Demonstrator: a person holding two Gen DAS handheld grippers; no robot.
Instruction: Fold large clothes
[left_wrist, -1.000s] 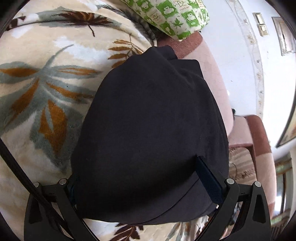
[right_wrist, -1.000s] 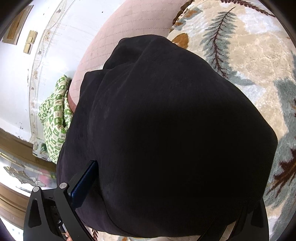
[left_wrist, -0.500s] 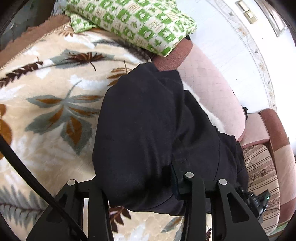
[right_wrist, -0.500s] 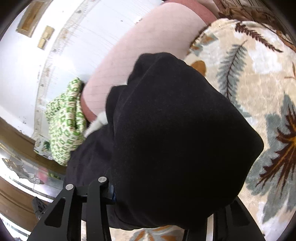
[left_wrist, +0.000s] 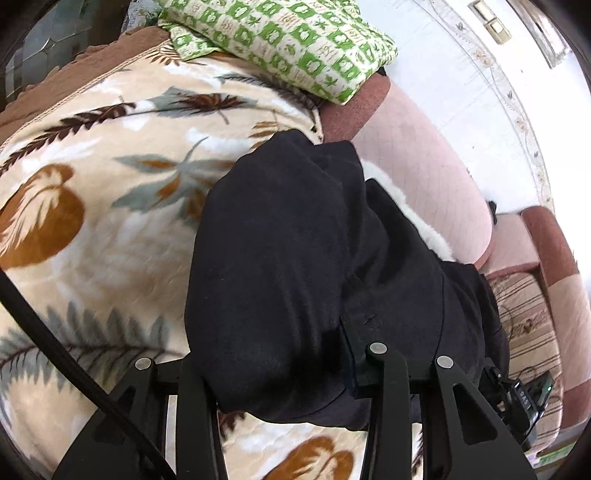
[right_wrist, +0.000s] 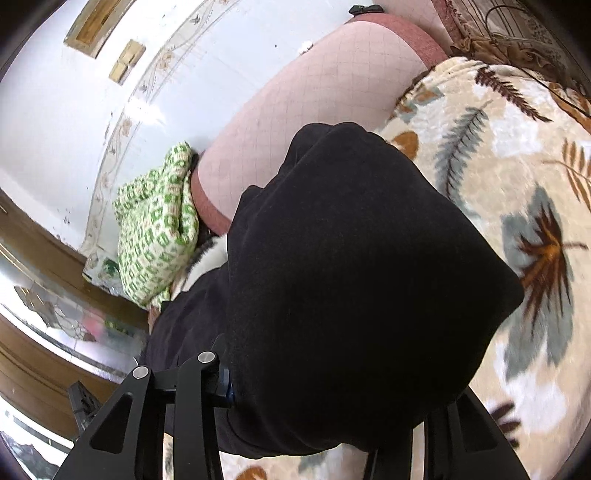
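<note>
Black garment (left_wrist: 288, 266) | bunched between left jaws | fills right jaws

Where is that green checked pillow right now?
The green checked pillow sits at the sofa's far end, above the leaf-patterned blanket, beyond the black garment; it's left in the right-wrist view.

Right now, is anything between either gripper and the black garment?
Nothing visible. The black garment is bunched between the fingers of both the left gripper and the right gripper, draped over the leaf-print blanket.
</note>
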